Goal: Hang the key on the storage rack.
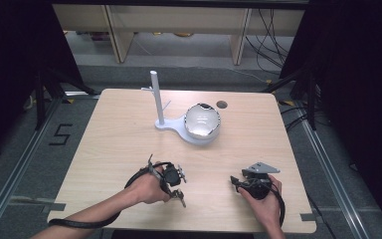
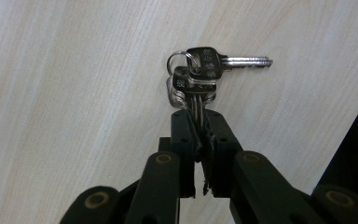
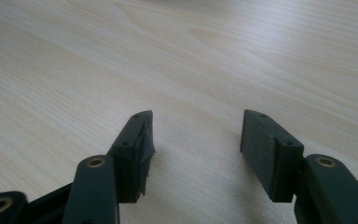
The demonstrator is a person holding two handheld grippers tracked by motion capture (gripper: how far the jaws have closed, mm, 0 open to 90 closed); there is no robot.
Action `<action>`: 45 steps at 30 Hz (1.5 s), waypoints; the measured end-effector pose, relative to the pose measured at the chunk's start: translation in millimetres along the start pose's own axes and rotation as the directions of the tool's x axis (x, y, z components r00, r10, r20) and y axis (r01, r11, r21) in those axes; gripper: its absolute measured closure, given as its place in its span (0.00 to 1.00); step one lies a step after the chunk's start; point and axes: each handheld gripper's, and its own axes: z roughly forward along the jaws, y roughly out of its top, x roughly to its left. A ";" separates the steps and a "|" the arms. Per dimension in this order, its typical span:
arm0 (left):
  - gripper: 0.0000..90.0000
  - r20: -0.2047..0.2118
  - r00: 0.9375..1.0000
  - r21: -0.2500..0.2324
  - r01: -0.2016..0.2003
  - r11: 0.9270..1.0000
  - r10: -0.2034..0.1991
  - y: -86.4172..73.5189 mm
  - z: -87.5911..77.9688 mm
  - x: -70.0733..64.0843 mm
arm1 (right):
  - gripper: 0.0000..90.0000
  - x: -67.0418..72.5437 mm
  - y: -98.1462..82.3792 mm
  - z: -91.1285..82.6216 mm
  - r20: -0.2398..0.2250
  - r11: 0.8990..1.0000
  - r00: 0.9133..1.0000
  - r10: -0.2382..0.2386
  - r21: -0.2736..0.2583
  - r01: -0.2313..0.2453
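Black jaws of the left gripper [image 2: 198,135] rose from the bottom of the left gripper view, pressed together on a bunch of keys [image 2: 196,84]. They clamped the blades of the lower keys, so the heads stood just beyond the jaw tips. One key on the same ring stuck out sideways, clear of the jaws, above the pale wooden table [image 2: 74,93]. In the high view the left gripper [image 1: 175,183] sat near the table's front edge, held in the person's left hand [image 1: 146,188]. Well apart to its right, the right gripper [image 1: 238,183] was held low over the table, its jaws [image 3: 196,149] spread wide with bare wood between them. A white stand [image 1: 158,99] with a shiny bowl [image 1: 202,120] stood farther back.
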 end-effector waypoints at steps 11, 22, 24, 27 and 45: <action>0.85 0.024 1.000 0.038 -0.012 0.999 0.011 -2.7 12.0 0.2 | 0.50 0.0 0.0 0.0 0.000 1.000 1.000 -0.001 0.000 0.001; 0.56 0.044 0.997 0.032 0.057 0.998 -0.058 10.4 18.4 3.7 | 0.49 0.2 0.0 -0.1 -0.002 1.000 1.000 0.002 0.002 -0.002; 0.56 0.043 0.997 0.048 0.055 0.997 -0.057 13.3 19.8 5.1 | 0.49 0.0 0.0 -0.1 -0.003 1.000 1.000 0.002 0.001 -0.002; 0.56 0.050 0.997 0.053 0.058 0.997 -0.061 17.5 20.8 7.6 | 0.49 -0.4 0.0 -0.4 0.004 1.000 1.000 -0.001 -0.004 0.001; 0.74 0.015 0.999 0.063 -0.030 0.998 0.030 12.8 17.7 2.0 | 0.49 0.3 0.1 -0.1 -0.004 1.000 1.000 0.000 0.001 0.000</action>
